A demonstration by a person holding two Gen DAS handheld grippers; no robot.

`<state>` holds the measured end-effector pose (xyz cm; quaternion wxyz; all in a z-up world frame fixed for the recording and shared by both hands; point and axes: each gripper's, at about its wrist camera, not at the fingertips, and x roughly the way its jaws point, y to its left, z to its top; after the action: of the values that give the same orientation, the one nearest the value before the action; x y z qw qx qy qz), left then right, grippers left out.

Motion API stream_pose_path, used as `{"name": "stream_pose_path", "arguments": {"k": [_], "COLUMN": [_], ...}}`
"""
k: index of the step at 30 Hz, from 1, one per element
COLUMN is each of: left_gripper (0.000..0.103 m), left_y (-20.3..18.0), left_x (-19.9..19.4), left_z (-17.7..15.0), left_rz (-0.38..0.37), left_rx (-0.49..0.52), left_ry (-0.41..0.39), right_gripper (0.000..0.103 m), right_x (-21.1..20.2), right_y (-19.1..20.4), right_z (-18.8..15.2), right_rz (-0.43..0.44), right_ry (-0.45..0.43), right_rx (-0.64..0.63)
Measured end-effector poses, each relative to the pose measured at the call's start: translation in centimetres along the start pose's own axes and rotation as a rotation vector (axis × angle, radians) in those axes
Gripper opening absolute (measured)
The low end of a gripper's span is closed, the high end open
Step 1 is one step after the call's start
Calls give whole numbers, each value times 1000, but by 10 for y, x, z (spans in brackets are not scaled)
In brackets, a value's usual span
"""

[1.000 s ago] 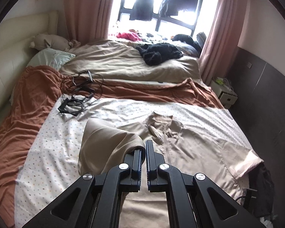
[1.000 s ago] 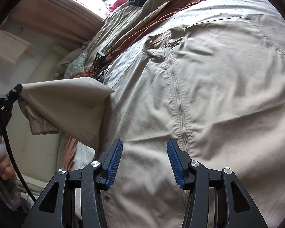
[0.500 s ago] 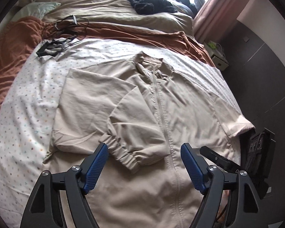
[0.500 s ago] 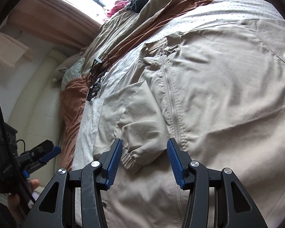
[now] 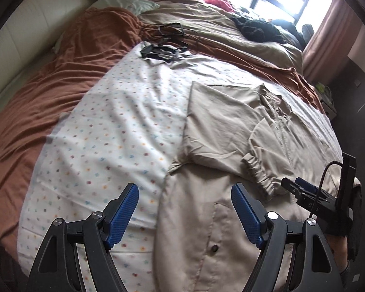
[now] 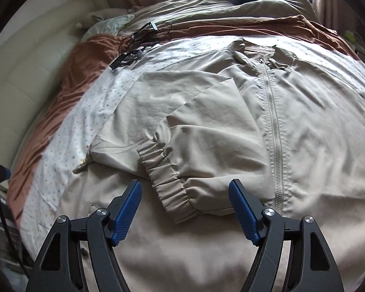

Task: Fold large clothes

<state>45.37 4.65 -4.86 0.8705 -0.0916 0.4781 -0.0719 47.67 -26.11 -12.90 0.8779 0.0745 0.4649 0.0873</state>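
Jacket point(image 6: 292, 131) lying zip-up on the bed point(image 5: 104, 131), spread over the dotted sheet point(image 5: 114, 146), collar toward the window. Sleeve point(image 6: 202, 133) now resting folded across the chest, cuff point(image 6: 168, 182) just beside the zip point(image 6: 275, 150); a second ago hanging in the air, pinched in the left gripper point(image 5: 185, 215). Meaning first sleeve fold done and let go.

Left gripper standing released, jaws wide, nothing between the pads, hanging above the jacket's lower edge where it meets the sheet. Having pulled back toward the bed's near side since dropping the sleeve.

Right gripper point(image 6: 185, 211) opening at this moment, jaws spreading, no cloth pressed between them; cuff lying below and ahead of the gap, not gripped. Also showing at the right of the left view, near the cuff.

Looking ahead, as a judgement only: far sleeve not clearly seen in either view, probably waiting for the same treatment, then body folds still to come. Fold looking a bit loose, sleeve fabric puckering near the shoulder, possibly wanting a smoothing pass. Thin slippery cloth likely to slide if tugged from one corner only.

Off to the side, cables point(image 5: 163, 48) tangling near the rust blanket point(image 5: 60, 92), dark clothes point(image 5: 258, 29) piling by the window, well apart from the jacket.
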Motion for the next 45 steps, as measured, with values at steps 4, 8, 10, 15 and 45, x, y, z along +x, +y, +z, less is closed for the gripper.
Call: {"name": "stream_pose_path", "arguments": {"k": [4, 8, 10, 15, 45], "left_gripper": [80, 80, 80, 79, 80], "left_y": [40, 72, 84, 95, -29], "left_x": [-17, -37, -46, -53, 89], "left_z": [-12, -17, -18, -21, -2], "left_rz": [23, 44, 55, 58, 41], "left_rx": [-54, -98, -117, -148, 17], "left_ry": [-11, -35, -46, -59, 46], "right_gripper": [74, 73, 52, 10, 66], "right_x": [23, 54, 62, 34, -19], "right_y": [19, 27, 21, 6, -213], "right_z": [-5, -15, -17, -4, -13], "right_rz": [-72, -153, -175, -39, 127], "right_ry": [35, 130, 146, 78, 4], "right_rx": [-112, -202, -198, -119, 692]}}
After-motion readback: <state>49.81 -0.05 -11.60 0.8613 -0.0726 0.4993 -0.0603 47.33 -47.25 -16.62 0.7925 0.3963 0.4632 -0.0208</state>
